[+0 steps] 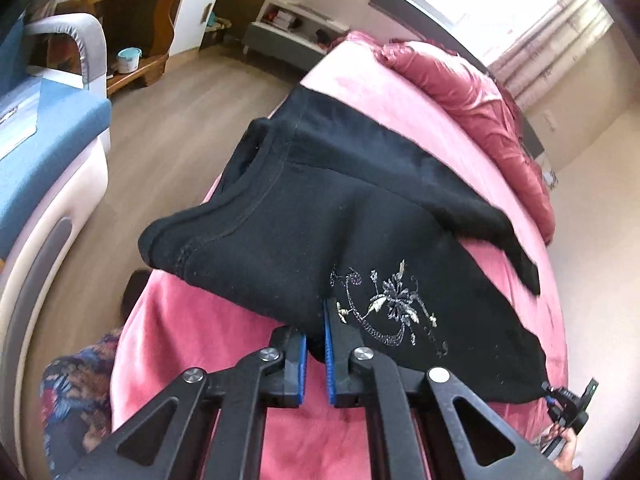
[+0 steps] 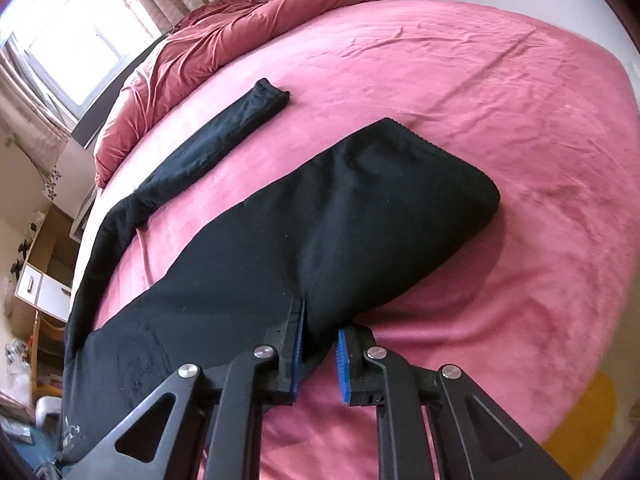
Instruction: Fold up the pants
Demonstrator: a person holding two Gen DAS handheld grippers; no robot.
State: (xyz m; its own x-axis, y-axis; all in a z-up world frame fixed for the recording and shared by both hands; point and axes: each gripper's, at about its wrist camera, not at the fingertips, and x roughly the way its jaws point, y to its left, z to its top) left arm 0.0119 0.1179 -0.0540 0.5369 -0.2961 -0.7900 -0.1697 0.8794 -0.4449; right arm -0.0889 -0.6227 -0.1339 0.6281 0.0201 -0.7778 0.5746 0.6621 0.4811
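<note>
Black pants (image 1: 320, 216) with a pale embroidered flower (image 1: 394, 306) lie across a pink bed. My left gripper (image 1: 316, 344) is shut on the pants' near edge beside the flower, the fabric pinched between its blue pads. In the right wrist view the pants (image 2: 328, 216) lie partly folded, one leg (image 2: 224, 128) stretching to the far left and a rounded fold at the right. My right gripper (image 2: 320, 344) is shut on the near edge of the pants, with cloth between its pads. The right gripper also shows at the lower right of the left wrist view (image 1: 568, 404).
The pink bed sheet (image 2: 500, 100) spreads wide to the right. A bunched dark pink duvet (image 2: 208, 44) lies at the head of the bed. A blue and white sofa (image 1: 44, 148), wooden shelves (image 1: 132, 32) and wood floor (image 1: 172, 132) lie left of the bed.
</note>
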